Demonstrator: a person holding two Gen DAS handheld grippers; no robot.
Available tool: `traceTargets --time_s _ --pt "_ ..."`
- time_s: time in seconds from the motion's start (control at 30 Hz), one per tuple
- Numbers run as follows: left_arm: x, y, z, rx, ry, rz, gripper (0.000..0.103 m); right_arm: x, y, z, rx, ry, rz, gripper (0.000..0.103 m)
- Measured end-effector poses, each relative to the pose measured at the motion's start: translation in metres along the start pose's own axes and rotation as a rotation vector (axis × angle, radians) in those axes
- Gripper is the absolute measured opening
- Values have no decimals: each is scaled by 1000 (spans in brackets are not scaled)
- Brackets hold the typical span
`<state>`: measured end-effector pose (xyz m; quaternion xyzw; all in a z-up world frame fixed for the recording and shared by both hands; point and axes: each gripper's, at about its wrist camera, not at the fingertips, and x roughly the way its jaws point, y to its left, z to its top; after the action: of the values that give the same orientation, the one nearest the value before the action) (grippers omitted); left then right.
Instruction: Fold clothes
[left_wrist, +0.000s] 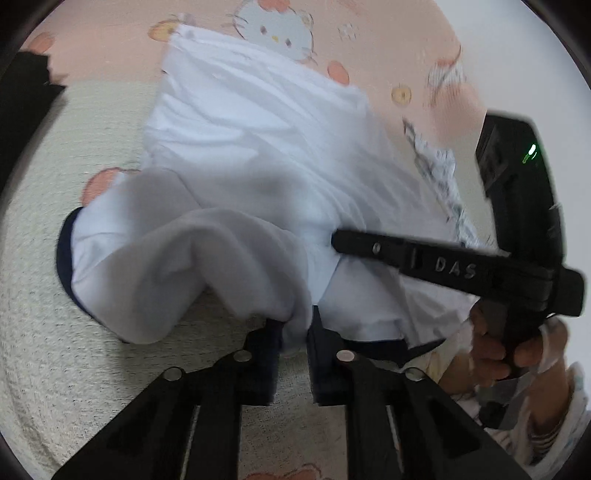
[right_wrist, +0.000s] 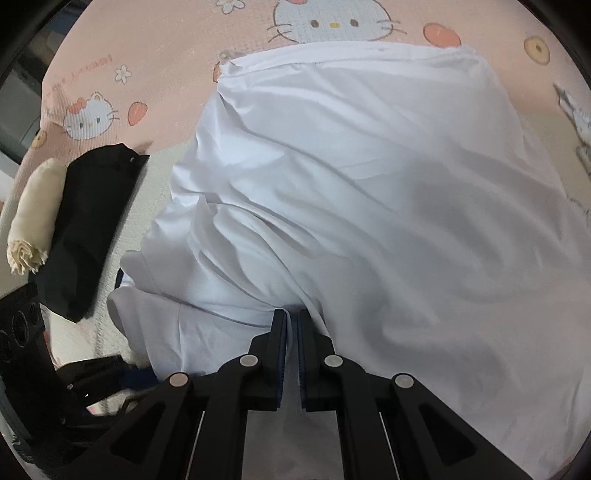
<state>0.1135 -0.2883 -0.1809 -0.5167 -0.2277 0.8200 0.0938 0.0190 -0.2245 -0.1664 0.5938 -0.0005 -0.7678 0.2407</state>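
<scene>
A white garment (right_wrist: 351, 192) with dark navy trim lies spread and creased on a pink cartoon-cat blanket (right_wrist: 155, 48), one sleeve (left_wrist: 122, 258) bunched up over the cream mat (left_wrist: 74, 369) beneath. The left gripper (left_wrist: 295, 332) has its jaws drawn in on a fold of the sleeve's white cloth, while the right gripper (right_wrist: 292, 325) pinches a fold of the garment's near edge between jaws pressed almost together, a hand (left_wrist: 495, 354) gripping its handle. Off to the left lie a folded black garment (right_wrist: 92, 221) and a rolled cream cloth (right_wrist: 35, 214).
</scene>
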Motion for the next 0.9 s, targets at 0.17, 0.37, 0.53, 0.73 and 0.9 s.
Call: traceTargets --time_s 0.17,0.37,0.53,0.73,0.9 --pt "-11 -11 9 21 -4 -54 9 -4 -7 -1 -1 -19 -37 2" --pt "-35 -12 31 -26 -65 -130 9 -17 -15 -10 2 -35 -113 8" --pt "-30 -11 45 -20 -56 -150 9 -60 -18 -30 -23 -131 -141 38" --pt "-15 -13 59 -19 -27 -121 9 -84 6 -48 -186 -223 -83 42" --pt "-9 -12 69 -6 -12 -103 9 -61 21 -51 -285 -164 -79 46"
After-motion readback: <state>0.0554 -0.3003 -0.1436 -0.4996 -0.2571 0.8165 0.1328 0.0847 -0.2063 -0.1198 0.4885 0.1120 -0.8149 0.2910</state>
